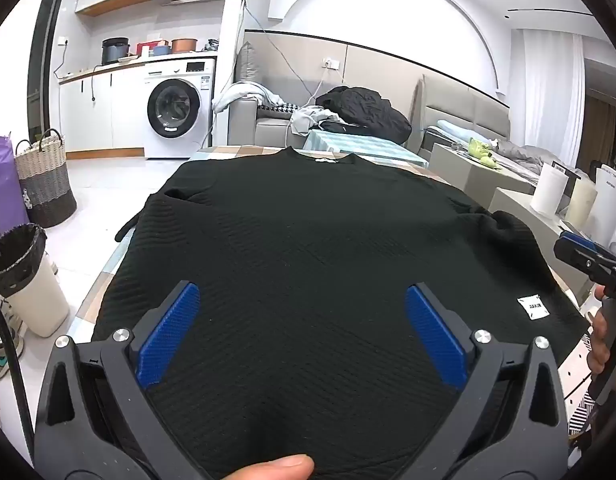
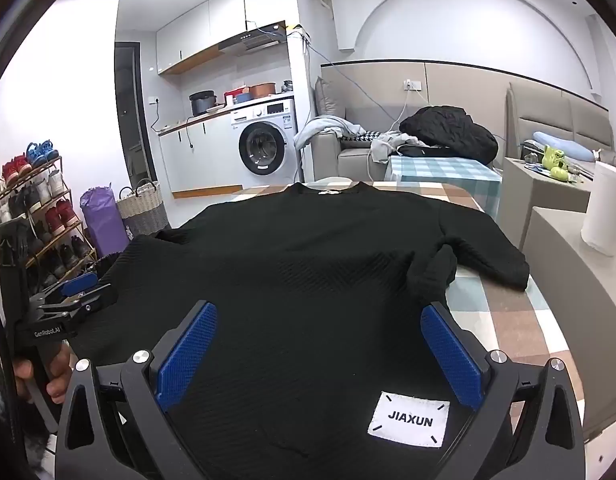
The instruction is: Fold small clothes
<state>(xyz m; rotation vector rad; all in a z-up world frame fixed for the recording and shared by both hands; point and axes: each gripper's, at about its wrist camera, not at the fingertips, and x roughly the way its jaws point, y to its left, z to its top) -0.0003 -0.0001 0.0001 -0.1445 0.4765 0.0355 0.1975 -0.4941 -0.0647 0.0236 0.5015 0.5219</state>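
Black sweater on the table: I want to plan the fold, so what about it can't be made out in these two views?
- black sweater hem: both views, cut off by the frame bottom and gripper bodies.
- Left sleeve end: left wrist view, drops over the table edge.
- neck tag: too small to read.

Left gripper (image 1: pixel 302 312) hangs wide open over a flat black sweater (image 1: pixel 308 240).

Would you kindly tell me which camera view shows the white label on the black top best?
The right wrist view: the white label lies close and large, its lettering JIAXUN legible. The left wrist view shows it small, far right, and unreadable.
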